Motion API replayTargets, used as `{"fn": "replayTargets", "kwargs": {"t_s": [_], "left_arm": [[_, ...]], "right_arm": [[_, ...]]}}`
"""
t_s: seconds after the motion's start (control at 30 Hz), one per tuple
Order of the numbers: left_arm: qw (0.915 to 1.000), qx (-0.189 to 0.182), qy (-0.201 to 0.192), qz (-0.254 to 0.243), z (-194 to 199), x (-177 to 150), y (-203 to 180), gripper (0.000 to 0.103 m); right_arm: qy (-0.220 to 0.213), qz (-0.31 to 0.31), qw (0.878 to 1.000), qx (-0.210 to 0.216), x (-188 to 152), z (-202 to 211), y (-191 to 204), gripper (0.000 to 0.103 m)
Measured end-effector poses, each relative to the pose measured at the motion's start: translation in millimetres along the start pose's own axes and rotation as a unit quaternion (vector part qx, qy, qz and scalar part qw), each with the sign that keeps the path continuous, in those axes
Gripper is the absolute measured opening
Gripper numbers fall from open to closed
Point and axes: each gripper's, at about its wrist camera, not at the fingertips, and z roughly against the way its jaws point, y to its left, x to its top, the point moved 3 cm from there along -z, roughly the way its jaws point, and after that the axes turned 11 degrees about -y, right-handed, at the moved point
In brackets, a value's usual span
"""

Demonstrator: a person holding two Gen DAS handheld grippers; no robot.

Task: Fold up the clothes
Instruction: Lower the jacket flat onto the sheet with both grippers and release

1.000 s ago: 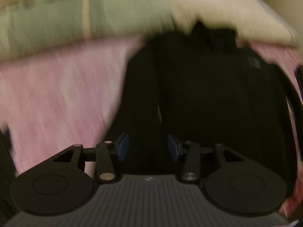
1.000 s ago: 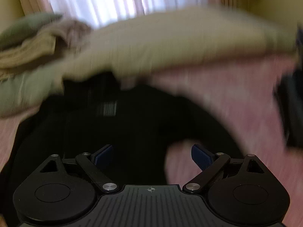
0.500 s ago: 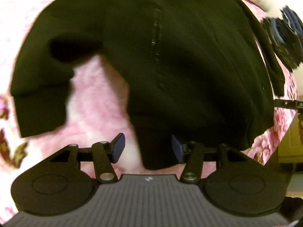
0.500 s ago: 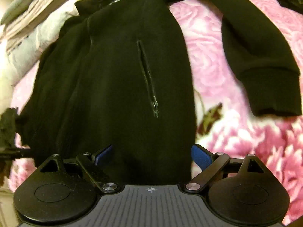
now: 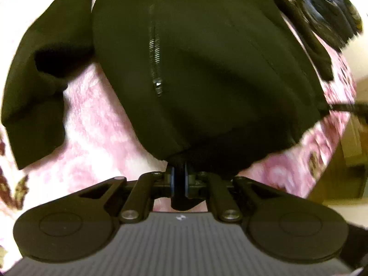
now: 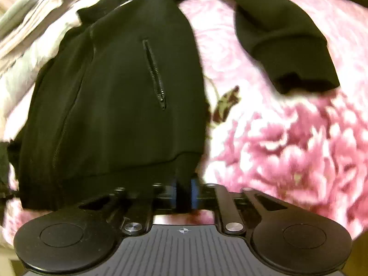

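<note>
A black zip jacket (image 5: 207, 69) lies spread on a pink floral blanket (image 5: 96, 119), its collar at the far end. My left gripper (image 5: 180, 180) is shut on the jacket's bottom hem, and dark fabric bunches between its blue pads. In the right wrist view the same jacket (image 6: 115, 92) fills the left half. My right gripper (image 6: 184, 191) is closing, its pads pressing on the hem at the jacket's other bottom corner. One sleeve (image 5: 39, 92) hangs out to the left. The other sleeve (image 6: 287, 46) lies out to the right.
A heap of dark clothes (image 5: 326, 18) sits at the far right of the blanket. Pale folded bedding (image 6: 27, 34) is stacked beyond the collar at the left. The blanket (image 6: 287, 138) ends close to the hem, with yellowish furniture (image 5: 345, 161) beyond.
Both grippers swept down from the collar end to the bottom hem. Both stood open half a second ago and have closed on the hem.
</note>
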Motion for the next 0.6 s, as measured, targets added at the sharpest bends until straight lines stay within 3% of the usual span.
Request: {"fn": "replayTargets", "kwargs": {"t_s": [0.1, 0.23, 0.37, 0.47, 0.6], "left_arm": [[0.9999, -0.012, -0.002, -0.001, 30, -5, -8, 0.005], [0.9994, -0.031, 0.012, -0.003, 55, -21, -25, 0.005], [0.9975, -0.051, 0.043, 0.022, 41, -55, -40, 0.005], [0.9971, -0.038, 0.060, 0.029, 17, -77, -43, 0.005], [0.9946, -0.028, 0.087, 0.049, 7, -78, -33, 0.008]], "right_arm": [[-0.001, 0.056, 0.998, -0.020, 12, 22, 18, 0.007], [0.006, 0.073, 0.997, -0.034, 15, 69, 26, 0.007], [0.045, 0.099, 0.992, -0.067, -8, 84, 15, 0.007], [0.068, 0.084, 0.991, -0.083, -28, 71, 3, 0.007], [0.086, 0.086, 0.987, -0.105, -29, 56, 4, 0.008]]}}
